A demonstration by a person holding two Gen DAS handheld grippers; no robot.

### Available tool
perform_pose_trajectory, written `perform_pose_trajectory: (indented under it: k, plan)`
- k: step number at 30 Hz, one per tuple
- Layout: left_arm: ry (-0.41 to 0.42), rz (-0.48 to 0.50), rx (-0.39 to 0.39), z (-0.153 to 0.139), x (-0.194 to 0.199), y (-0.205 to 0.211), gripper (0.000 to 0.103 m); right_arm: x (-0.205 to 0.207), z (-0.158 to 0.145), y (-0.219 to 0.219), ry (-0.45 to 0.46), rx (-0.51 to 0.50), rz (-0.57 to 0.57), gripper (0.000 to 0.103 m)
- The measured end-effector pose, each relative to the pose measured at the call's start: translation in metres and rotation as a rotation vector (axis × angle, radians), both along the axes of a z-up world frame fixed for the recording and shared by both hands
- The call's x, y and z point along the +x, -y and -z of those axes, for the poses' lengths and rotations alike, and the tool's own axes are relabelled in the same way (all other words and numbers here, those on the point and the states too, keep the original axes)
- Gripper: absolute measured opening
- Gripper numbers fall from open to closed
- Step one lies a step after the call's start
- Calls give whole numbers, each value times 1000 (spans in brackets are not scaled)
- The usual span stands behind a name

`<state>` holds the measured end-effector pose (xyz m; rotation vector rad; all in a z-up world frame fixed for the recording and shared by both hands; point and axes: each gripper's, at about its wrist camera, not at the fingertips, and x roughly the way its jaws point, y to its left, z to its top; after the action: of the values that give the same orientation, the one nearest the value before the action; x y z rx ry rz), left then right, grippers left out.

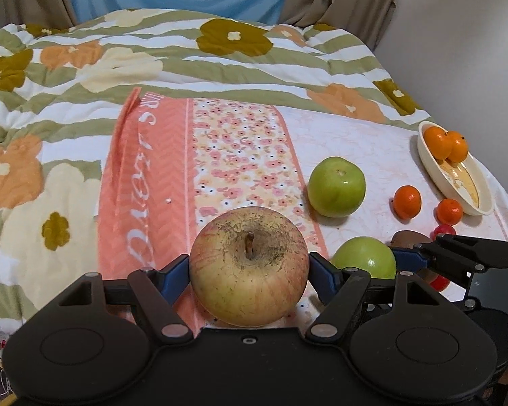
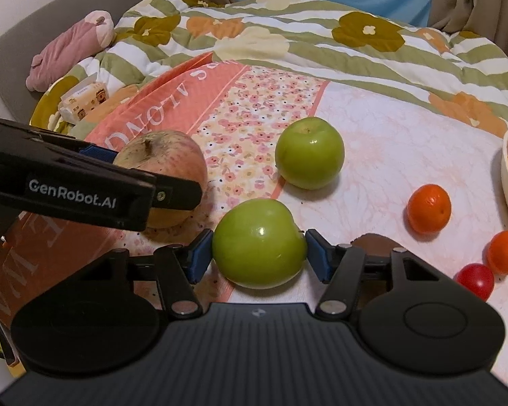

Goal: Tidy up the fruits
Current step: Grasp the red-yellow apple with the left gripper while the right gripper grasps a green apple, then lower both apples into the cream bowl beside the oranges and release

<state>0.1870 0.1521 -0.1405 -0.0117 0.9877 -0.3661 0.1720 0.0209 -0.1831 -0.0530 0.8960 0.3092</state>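
Left gripper (image 1: 249,272): closed on the large red-yellow apple (image 1: 249,265), blue pads pressed to both flanks, stem up, over the pink towel (image 1: 145,182).
Right gripper (image 2: 255,253): set around the near green apple (image 2: 259,243); left pad touching the skin, right pad at the skin or a sliver off, hard to judge; apple on the edge of the towel.
Far green apple (image 2: 310,152): free, beyond the near one, just off the towel's floral band.
Loose mandarins: one (image 2: 429,209) right of the green apples, another (image 2: 506,253) nearer the dish; well apart from both grippers.
Cherry tomato (image 2: 475,280): just beside the nearer mandarin, by the right gripper's body.
Cream dish (image 1: 457,182): tilted at the far right, two mandarins (image 1: 445,142) piled at its upper end.
In the way: left gripper's finger across the red-yellow apple in the right wrist view, covering its lower half.
Brown fruit (image 1: 409,240): mostly hidden behind the right gripper's finger, possibly a kiwi.
Surroundings: flowered quilt (image 1: 84,67) behind, pink soft toy (image 2: 71,47) and tissue pack (image 2: 84,101) at far left.
Cut off: dish sliced by the frame edge in the right wrist view.
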Motion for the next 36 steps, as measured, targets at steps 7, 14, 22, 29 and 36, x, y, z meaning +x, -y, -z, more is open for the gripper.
perform_pose_trajectory:
  k: [7, 14, 22, 29, 36]
  plan:
    - [21, -35, 35, -6, -9, -2, 77, -5, -8, 4, 31, 10, -6, 73]
    - [60, -63, 38, -25, -21, 2, 77, -11, -31, 23, 60, 36, 11, 73]
    - [138, -84, 22, -69, -42, 23, 78, -22, -76, 63, 110, 60, 51, 73]
    - [191, -94, 7, -100, -60, 57, 78, -35, -108, 112, 148, 69, 82, 73]
    - [231, -85, 2, -119, -72, 107, 78, -45, -124, 174, 176, 70, 116, 73]
